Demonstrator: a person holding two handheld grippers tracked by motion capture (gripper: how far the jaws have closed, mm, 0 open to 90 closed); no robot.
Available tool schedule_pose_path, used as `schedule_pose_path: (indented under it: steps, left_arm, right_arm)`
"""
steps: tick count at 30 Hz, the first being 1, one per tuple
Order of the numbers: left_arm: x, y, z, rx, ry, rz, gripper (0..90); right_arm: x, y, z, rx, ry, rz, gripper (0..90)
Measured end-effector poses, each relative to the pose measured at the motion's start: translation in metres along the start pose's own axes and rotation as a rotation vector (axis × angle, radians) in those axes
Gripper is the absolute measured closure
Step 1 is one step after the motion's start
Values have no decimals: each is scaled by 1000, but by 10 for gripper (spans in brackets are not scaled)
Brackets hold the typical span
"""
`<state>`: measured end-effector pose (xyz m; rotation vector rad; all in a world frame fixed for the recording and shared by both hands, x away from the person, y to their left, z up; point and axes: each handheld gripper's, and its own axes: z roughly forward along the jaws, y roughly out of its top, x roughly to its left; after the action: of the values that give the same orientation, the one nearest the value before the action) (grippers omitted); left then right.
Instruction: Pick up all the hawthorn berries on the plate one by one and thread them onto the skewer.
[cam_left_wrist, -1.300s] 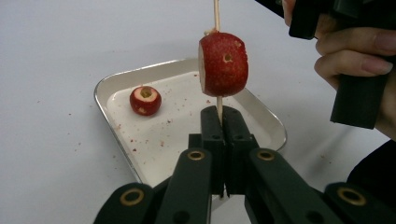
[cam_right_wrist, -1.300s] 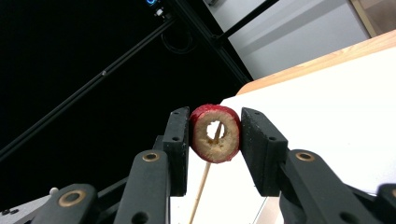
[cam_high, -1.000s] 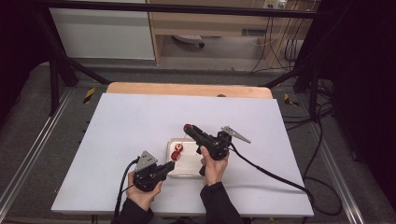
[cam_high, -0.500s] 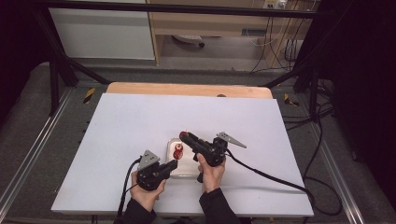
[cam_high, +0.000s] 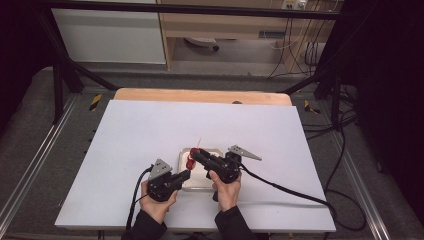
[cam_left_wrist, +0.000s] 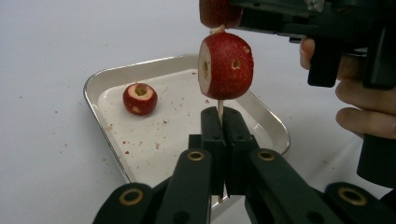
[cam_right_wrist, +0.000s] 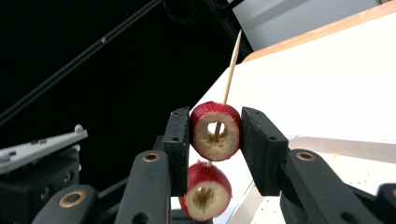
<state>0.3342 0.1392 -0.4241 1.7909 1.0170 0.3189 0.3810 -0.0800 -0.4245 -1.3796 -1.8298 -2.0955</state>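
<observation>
Hollowed red hawthorn fruit (cam_right_wrist: 216, 131) sat squeezed between your right gripper (cam_right_wrist: 215, 140) pads, threaded on a thin wooden skewer (cam_left_wrist: 220, 111) that your left gripper (cam_left_wrist: 225, 140), jaws shut, held above the shallow metal tray (cam_left_wrist: 107, 77). It looked light, probably soft and crumbly; you gripped its rounded flanks gently.

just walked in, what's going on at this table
A person is threading cored red fruits onto a wooden skewer. The left gripper is shut on the skewer's lower end, holding it upright above a metal tray. The right gripper clamps the upper fruit on the skewer, above the lower fruit. One more fruit lies in the tray.
</observation>
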Motion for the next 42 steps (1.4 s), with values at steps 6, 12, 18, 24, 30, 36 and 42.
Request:
schedule_pose_path:
  steps: [6, 12, 18, 24, 30, 36, 42]
  left_arm:
    - [0, -1, 2, 16, 12, 39, 885]
    - [9, 0, -9, 6, 21, 67, 884]
    - [26, -6, -25, 30, 27, 91, 883]
    - [45, -16, -43, 79, 49, 109, 882]
    - [56, -22, -52, 127, 56, 128, 881]
    - [61, -24, -57, 149, 62, 152, 881]
    - [68, -26, -58, 153, 59, 146, 881]
  right_arm:
    - [0, -6, 1, 35, -5, -5, 638]
    - [2, 0, -4, 33, -13, -60, 531]
    - [1, 15, -13, 107, -59, -133, 315]
    - [-7, 23, -14, 265, -142, -230, 181]
    - [-5, 32, 2, 479, -218, -369, 154]
    - [0, 46, 30, 652, -257, -439, 158]
    - [1, 54, 60, 807, -305, -501, 219]
